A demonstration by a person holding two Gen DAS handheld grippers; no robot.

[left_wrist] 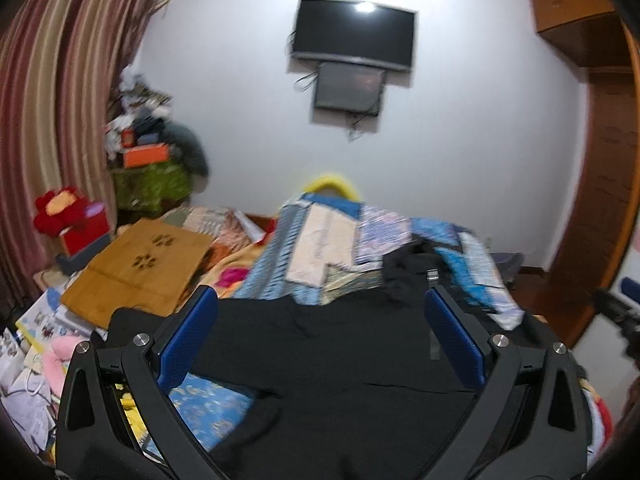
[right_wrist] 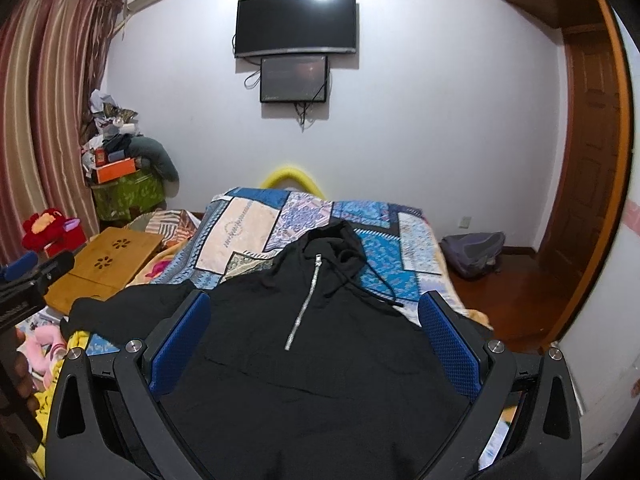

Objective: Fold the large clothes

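Note:
A black hoodie (right_wrist: 312,360) with a silver half zip (right_wrist: 305,304) lies spread front-up on the patterned bedspread (right_wrist: 248,232), hood pointing to the far wall. Its left sleeve (right_wrist: 120,312) stretches out to the left. My right gripper (right_wrist: 316,304) hovers open over the chest, nothing between its blue pads (right_wrist: 180,344). In the left wrist view the same hoodie (left_wrist: 340,360) fills the foreground, blurred, and my left gripper (left_wrist: 320,300) is open above it. The right gripper's tip (left_wrist: 616,312) shows at that view's right edge; the left gripper (right_wrist: 28,284) shows at the right view's left edge.
A wooden lap desk (right_wrist: 108,268) lies left of the bed, beside toys and papers (left_wrist: 36,352). A cluttered green-covered stand (right_wrist: 128,192) stands in the corner by striped curtains. Screens (right_wrist: 296,24) hang on the far wall. A grey backpack (right_wrist: 476,252) sits on the floor near the wooden door (right_wrist: 584,184).

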